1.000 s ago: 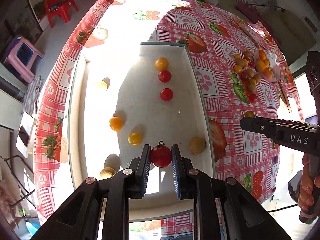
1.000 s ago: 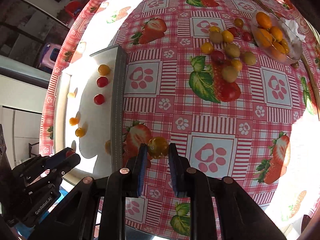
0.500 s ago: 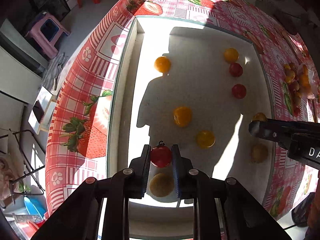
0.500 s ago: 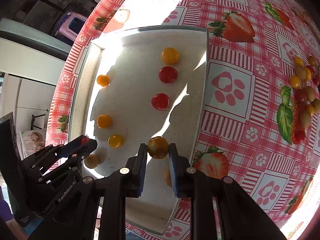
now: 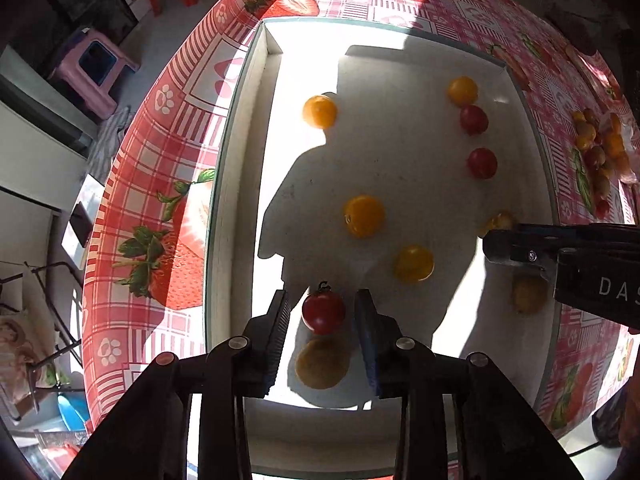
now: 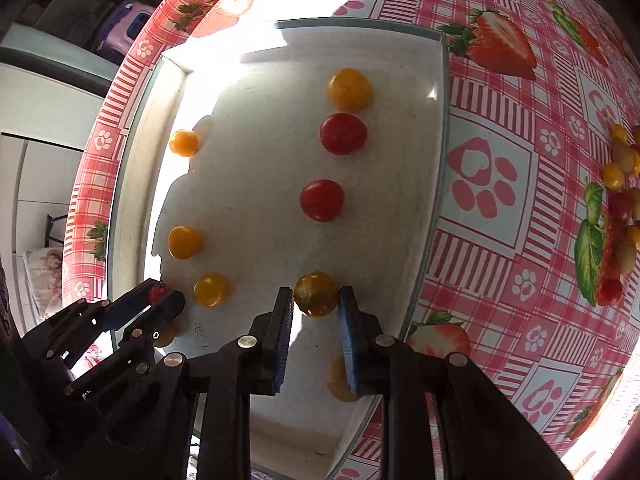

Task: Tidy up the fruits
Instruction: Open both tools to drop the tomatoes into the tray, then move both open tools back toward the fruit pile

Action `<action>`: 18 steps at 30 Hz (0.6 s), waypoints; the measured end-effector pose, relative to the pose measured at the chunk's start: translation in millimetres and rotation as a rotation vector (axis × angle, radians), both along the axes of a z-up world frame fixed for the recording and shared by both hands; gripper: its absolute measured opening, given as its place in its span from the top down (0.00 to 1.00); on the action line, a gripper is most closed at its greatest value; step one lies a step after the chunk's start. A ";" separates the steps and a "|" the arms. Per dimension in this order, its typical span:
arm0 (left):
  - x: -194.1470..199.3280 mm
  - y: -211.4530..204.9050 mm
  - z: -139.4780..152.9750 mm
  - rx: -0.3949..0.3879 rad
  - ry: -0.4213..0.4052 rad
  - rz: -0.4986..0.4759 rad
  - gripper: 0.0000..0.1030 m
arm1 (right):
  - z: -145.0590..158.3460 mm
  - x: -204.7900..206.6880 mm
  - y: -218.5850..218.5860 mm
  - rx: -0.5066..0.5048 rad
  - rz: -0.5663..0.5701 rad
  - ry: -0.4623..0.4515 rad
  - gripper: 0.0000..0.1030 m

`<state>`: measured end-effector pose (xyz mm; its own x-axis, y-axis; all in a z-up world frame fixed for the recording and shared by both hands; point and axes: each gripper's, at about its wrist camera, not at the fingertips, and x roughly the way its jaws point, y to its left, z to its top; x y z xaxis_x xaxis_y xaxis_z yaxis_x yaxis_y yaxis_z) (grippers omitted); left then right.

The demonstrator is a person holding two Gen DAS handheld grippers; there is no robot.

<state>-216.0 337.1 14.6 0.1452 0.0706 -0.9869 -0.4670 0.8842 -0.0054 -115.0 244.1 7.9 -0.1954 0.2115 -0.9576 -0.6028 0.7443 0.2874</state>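
Both tongs hang over the near end of the white tray [image 5: 236,184] on the worktop [image 6: 500,208]: the left tongs [image 5: 323,316] stand parted, a red cherry tomato [image 5: 323,312] between the pads with gaps either side, stem pointing to the far end; the right tongs [image 6: 316,300] pinch a dark yellow tomato [image 6: 316,294]. Being round, neither has a long axis to speak of. The red one sits directly above a yellow fruit [image 5: 320,364] lying on the tray floor, so I reckon its landing spot matters most.
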 end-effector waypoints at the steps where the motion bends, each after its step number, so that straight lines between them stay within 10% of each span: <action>1: -1.3 -0.5 5.2 0.021 -0.016 0.006 0.33 | 3.0 -0.1 1.5 0.007 -0.005 0.000 0.73; 9: 2.8 -10.5 24.0 0.049 -0.017 -0.017 0.30 | 48.9 1.2 -17.8 0.102 -0.045 -0.051 0.26; 18: 34.5 -47.1 61.5 0.058 -0.065 -0.120 0.30 | 65.6 30.3 -92.7 0.082 -0.222 -0.080 0.23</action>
<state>-181.5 290.1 76.1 0.2195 0.1055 -0.9699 -0.3581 0.9335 0.0205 -84.8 151.4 73.4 -0.0602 0.3189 -0.9459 -0.4507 0.8368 0.3108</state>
